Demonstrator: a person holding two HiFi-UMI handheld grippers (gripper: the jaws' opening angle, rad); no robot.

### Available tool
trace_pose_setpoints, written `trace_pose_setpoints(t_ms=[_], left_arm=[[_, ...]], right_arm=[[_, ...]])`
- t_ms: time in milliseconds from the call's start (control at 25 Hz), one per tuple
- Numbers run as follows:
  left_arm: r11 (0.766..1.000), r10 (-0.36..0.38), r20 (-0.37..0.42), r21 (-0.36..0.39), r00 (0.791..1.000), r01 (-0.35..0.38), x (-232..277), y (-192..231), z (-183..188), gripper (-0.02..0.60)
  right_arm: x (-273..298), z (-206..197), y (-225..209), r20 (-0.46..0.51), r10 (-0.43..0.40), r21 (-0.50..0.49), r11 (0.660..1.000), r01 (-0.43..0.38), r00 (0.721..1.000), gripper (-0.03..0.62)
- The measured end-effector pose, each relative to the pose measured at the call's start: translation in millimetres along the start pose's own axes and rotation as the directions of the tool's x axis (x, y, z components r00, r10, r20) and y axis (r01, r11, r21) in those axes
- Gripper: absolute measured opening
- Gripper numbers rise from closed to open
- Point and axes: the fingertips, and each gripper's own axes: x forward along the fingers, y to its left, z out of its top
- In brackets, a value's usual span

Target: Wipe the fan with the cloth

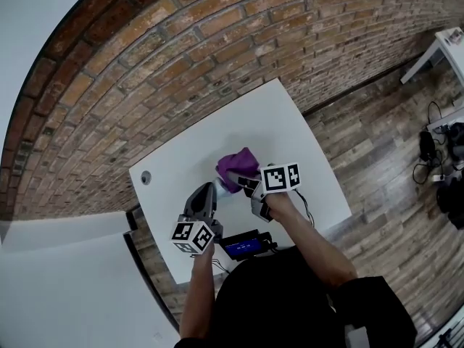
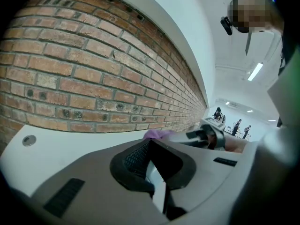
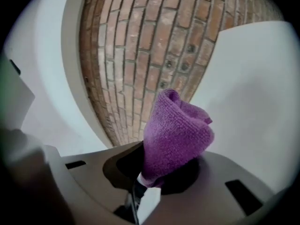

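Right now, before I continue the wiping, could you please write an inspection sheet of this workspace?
Surface: white table, one round grommet.
Job's things: purple cloth, bunched in the right jaws; fan not made out.
Clutter: dark device with blue screen at the near edge.
Grippers: right hand-held gripper shut on the cloth; left hand-held gripper shut, nothing seen between its jaws.
Cables: loose cables at the far right, on the wood floor.
Surroundings: brick wall, second white table, people far off.

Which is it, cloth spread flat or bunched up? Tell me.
Bunched up: the purple cloth rises as a crumpled wad clamped in the right gripper.
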Motion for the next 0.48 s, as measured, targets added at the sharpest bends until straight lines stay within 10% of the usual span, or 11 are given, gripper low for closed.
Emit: trace_pose_setpoints(t_ms=[160, 480], left_arm=[[1.000, 0.005, 0.000, -0.004, 1.000, -0.005, -1, -1, -2, 0.005], [1.000, 0.004, -0.003, -0.001, 1.000, -0.004, -1, 0, -1, 0.005]], right_arm=[[15, -8, 33, -0.053, 0.056, -0.080, 0.995, -0.060, 0.997, 0.072], [7, -50, -68, -0.117, -0.187, 0.029, 0.981, 0.192, 0.975, 0.072]])
